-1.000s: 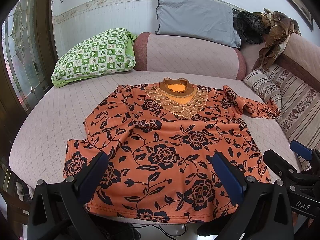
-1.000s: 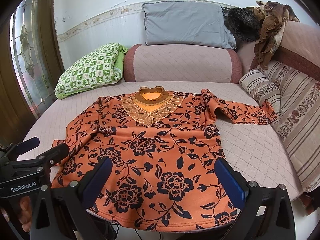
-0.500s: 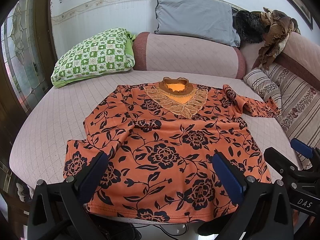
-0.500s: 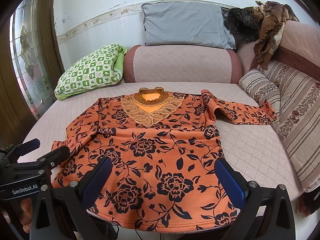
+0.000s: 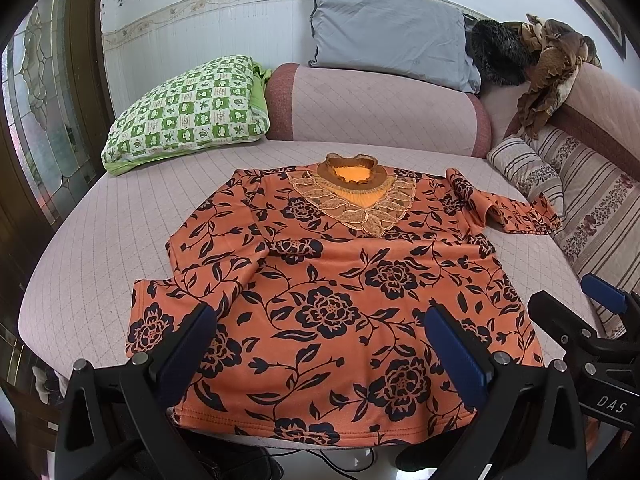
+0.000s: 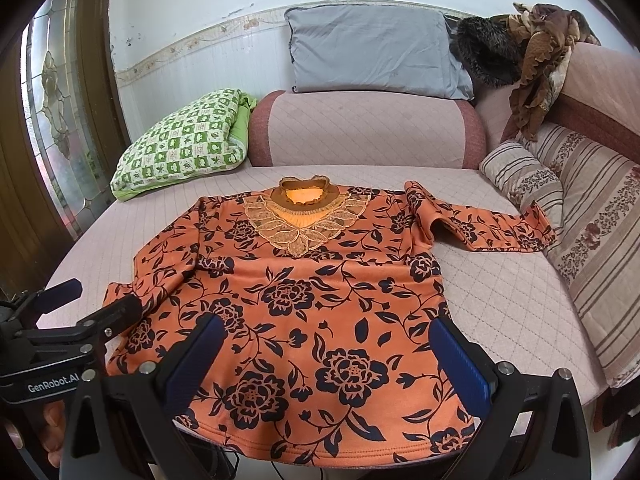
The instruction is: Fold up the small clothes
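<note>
An orange long-sleeved top with black flowers [image 5: 340, 272] lies flat, front up, on the pink quilted sofa seat [image 5: 100, 240], collar away from me. It also shows in the right wrist view [image 6: 312, 292]. Its left sleeve is folded down along the body; its right sleeve [image 6: 492, 226] stretches out to the right. My left gripper [image 5: 320, 344] is open and empty above the hem's left part. My right gripper [image 6: 326, 356] is open and empty above the hem. Each gripper shows at the edge of the other's view.
A green checked pillow [image 5: 188, 112] lies at the back left. A grey pillow [image 5: 388, 32] leans on the backrest. A striped cushion [image 5: 528, 168] and dark clothes [image 5: 548, 64] are at the right. A glass door [image 5: 44, 120] stands left.
Both grippers have drifted very slightly; the top lies unchanged and both grippers stay open.
</note>
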A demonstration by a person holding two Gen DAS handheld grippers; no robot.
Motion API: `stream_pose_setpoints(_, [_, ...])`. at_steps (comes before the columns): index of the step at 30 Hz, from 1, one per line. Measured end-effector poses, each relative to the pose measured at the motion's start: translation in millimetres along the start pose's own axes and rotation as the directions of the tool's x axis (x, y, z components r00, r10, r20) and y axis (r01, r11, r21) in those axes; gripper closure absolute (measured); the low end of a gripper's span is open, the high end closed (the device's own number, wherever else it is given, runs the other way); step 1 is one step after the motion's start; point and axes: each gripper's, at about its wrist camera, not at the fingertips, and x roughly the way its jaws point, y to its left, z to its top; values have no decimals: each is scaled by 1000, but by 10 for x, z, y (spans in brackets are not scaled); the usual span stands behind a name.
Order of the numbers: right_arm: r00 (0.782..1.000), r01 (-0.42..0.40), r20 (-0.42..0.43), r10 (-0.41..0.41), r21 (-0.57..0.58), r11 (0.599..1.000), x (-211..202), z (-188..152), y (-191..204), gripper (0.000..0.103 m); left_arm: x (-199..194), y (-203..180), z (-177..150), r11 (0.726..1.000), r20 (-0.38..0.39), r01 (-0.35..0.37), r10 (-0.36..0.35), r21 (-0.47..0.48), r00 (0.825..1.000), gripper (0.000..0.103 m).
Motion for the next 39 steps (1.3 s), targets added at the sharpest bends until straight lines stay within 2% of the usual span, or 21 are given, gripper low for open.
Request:
stream_pose_setpoints(24, [999, -22, -27, 23, 25, 999, 204, -27, -118, 0, 244, -38, 12, 1000, -32, -13, 14, 16, 999, 0])
stream_pose_setpoints(28, [994, -96, -33, 102, 151, 984, 331, -19, -496, 0, 436, 61, -23, 1000, -67, -16, 16, 3, 998, 0])
stream_pose_setpoints(30, [991, -122, -21, 131, 247, 961, 416, -10, -848, 0, 545, 103, -42, 1000, -84, -31, 31, 6, 996, 0])
stream_pose_setpoints(33, [991, -133, 37, 130, 424, 896, 564, 30, -1615, 0, 749, 191, -70, 999, -118, -42, 41, -5, 992, 0])
stream_pose_setpoints(36, [995, -103, 49, 93, 606, 789, 852, 64, -2455, 1, 934, 261, -80, 999, -147, -40, 37, -20, 988, 0])
stream_pose_setpoints(37, [996, -84, 43, 74, 670, 737, 1008, 85, -2803, 2, 999, 284, -75, 999, -153, -45, 41, -22, 987, 0])
stream_pose_setpoints(39, [999, -50, 28, 44, 744, 666, 1258, 127, -3287, 12, 1089, 317, -61, 998, -157, -53, 49, -24, 986, 0])
